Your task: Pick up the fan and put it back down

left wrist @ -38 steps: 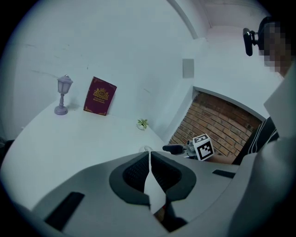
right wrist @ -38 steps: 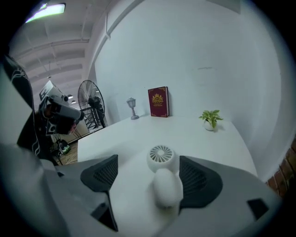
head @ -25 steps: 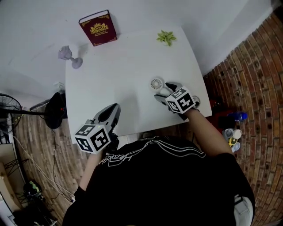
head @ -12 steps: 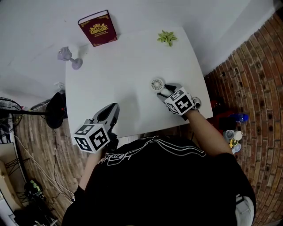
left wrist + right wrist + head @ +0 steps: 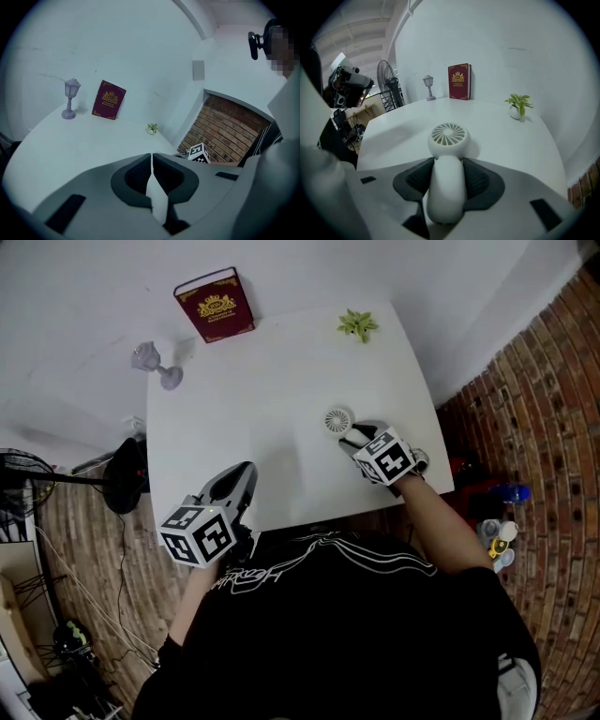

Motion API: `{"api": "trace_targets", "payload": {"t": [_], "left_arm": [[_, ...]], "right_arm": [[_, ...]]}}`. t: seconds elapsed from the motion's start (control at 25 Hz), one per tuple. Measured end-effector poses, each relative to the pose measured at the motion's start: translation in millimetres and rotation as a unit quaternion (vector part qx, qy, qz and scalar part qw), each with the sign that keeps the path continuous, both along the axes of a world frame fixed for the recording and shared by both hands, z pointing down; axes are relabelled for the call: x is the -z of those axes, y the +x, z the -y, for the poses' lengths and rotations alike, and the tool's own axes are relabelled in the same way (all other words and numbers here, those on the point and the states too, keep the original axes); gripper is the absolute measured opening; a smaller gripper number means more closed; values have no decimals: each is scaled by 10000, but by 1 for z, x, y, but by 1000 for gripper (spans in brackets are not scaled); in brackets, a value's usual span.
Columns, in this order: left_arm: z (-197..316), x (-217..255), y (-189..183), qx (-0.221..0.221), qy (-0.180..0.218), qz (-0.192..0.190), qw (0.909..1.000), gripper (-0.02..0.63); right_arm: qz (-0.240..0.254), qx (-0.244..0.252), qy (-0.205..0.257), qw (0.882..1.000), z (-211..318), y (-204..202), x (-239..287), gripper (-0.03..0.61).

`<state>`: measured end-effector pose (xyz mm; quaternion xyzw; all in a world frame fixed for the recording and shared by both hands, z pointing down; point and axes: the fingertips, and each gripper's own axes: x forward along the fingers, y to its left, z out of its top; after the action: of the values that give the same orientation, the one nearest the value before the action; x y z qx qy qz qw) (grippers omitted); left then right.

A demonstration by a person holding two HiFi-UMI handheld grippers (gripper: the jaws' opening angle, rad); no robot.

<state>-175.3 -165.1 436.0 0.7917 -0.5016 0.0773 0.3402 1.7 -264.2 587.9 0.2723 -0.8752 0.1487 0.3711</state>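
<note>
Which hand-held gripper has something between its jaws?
The right hand-held gripper: its jaws, just closing, clasp the handle of the white fan; the left hand-held gripper is shut and empty.

Overhead plus two low views, shared table point(image 5: 272, 371)

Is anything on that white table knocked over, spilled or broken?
Nothing stands out. The book, lamp and plant stand upright along the far side of the table. The fan lies on it, its handle gripped by the right gripper, whose jaws have just been closing.
</note>
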Motion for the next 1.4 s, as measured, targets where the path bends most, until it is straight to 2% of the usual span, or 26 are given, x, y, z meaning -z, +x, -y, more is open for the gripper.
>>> {"api": "trace_targets", "payload": {"t": [0.24, 0.52, 0.96, 1.4], "left_arm": [[-5, -2, 2, -87, -30, -35, 10000, 38], [-3, 1, 6, -256, 3, -92, 9996, 38], [3, 3, 23, -458, 63, -147, 9988, 38], [1, 9, 57, -797, 130, -61, 9967, 38]], "right_arm": [[282, -208, 94, 9993, -4, 2, 16, 193], [795, -367, 295, 9957, -18, 3, 57, 193], [1827, -491, 760, 9790, -41, 8, 147, 193], [2289, -530, 1236, 9641, -70, 29, 193, 193]]}}
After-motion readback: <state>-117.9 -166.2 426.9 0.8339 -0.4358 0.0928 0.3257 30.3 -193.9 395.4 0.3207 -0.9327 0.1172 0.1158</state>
